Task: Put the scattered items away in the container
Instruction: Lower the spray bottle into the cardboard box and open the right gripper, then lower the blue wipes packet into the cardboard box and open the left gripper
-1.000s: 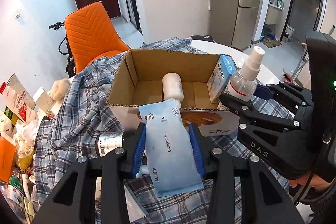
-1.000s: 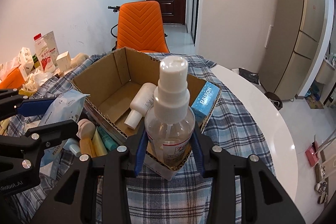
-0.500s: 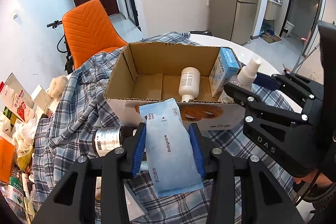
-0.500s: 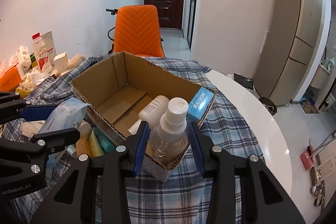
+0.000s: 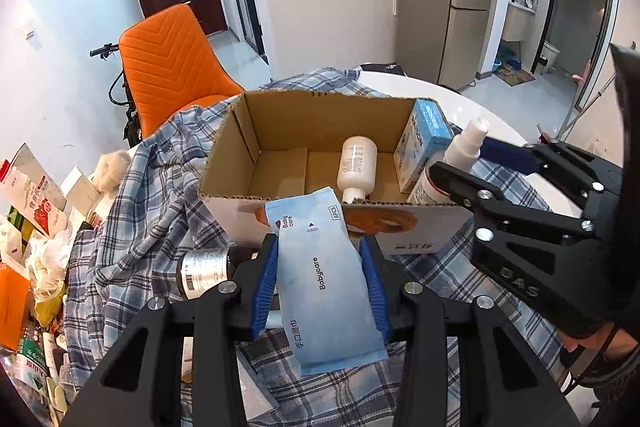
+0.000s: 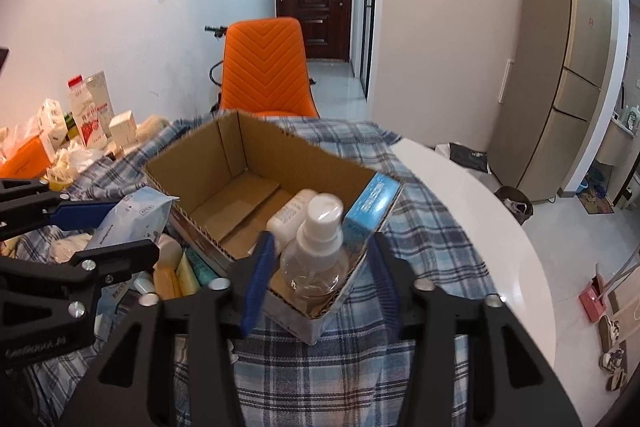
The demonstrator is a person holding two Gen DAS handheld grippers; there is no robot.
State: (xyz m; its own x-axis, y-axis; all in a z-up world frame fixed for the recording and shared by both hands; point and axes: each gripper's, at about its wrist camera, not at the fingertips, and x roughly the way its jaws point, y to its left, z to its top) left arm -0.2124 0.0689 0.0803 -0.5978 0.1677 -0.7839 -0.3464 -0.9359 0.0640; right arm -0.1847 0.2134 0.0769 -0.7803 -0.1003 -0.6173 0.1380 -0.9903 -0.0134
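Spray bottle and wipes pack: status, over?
Right gripper open around spray bottle in box. Left gripper shut on wipes pack. Nothing blocking.

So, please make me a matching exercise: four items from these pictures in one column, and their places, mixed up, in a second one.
Items:
1. wipes pack
2. spray bottle
3. white bottle
4. blue carton

Places:
a. lying on the cardboard box floor
b. clamped in the left gripper
c. upright in a box corner, between the open right gripper fingers
d. standing against a box side wall

Pairs: 1-b, 2-c, 3-a, 4-d
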